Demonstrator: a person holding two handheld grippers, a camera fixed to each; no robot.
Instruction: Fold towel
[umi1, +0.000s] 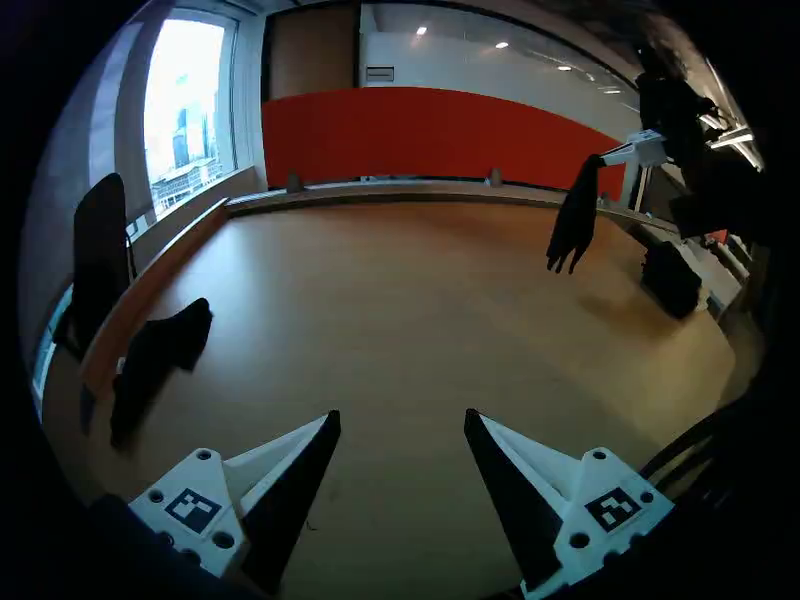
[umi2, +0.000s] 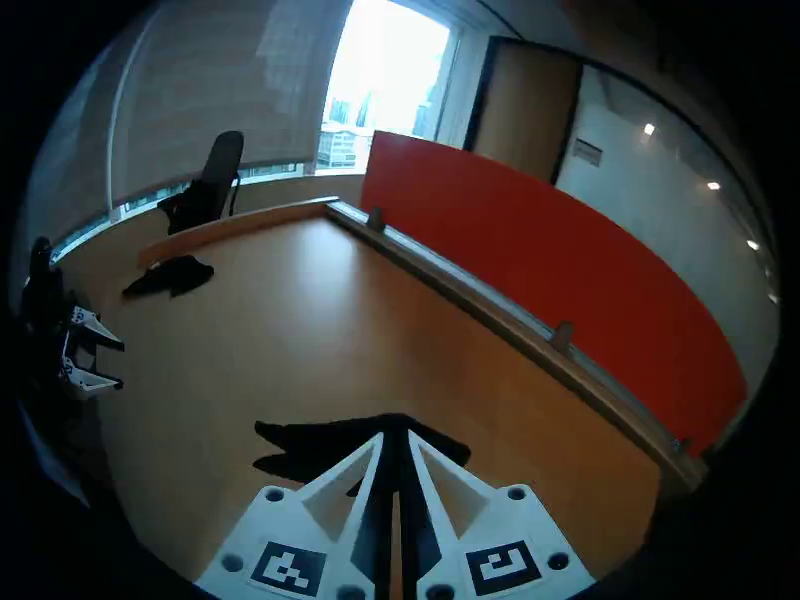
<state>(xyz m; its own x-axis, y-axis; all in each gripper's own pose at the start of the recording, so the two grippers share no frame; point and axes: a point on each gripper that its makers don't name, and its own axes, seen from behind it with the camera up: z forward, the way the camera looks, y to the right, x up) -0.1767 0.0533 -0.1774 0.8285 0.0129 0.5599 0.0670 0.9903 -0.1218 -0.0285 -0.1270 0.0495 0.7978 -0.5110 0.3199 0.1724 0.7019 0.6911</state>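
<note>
Left gripper spread wide, nothing between fingers, low over wooden bench. Right gripper pressed together, pinching black towel at top edge. In left gripper view towel hangs limp above bench's far right. Second dark cloth lies crumpled on bench near window side.

- desk: wood-look top, smooth, with a soft sheen where the window light falls.
- towel, upper right of the left gripper view: black cloth, matt and limp, in soft folds.
- second cloth, left of the frame: dark, matt, crumpled.
- fingers of the left gripper: smooth matt white plastic, with black inner faces.
- right gripper: matt white plastic with black faces too.
- partition: flat matt red panel.
</note>
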